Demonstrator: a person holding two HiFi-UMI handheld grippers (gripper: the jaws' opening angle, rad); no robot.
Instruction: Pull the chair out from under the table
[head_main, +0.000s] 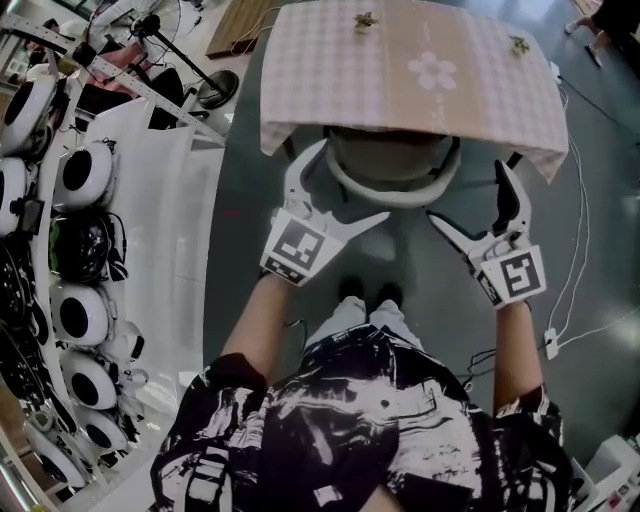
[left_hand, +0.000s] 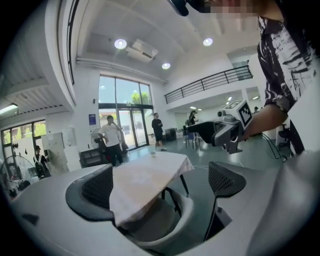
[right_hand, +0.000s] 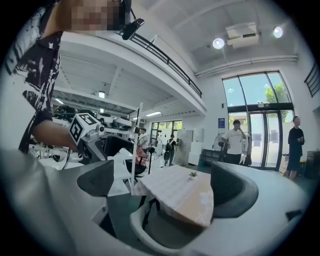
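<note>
A chair (head_main: 390, 178) with a curved pale back rim is tucked under the table (head_main: 470, 95), which wears a pink checked cloth. My left gripper (head_main: 338, 188) is open beside the left end of the rim. At the rim's right side my right gripper (head_main: 473, 203) is open too. Neither holds the rim. In the left gripper view the chair (left_hand: 170, 225) lies low between the black pads (left_hand: 97, 192), the cloth's corner hanging over it. The right gripper view shows the chair (right_hand: 145, 227) under the table (right_hand: 175, 192), framed by its pads (right_hand: 235, 187). The seat is hidden.
White racks with round black-and-white headsets (head_main: 85, 175) line the left. A fan stand (head_main: 215, 90) is at the table's far left corner. Cables (head_main: 570, 290) run along the floor on the right. Small plants (head_main: 365, 20) sit on the cloth. People (left_hand: 111, 140) stand by glass doors.
</note>
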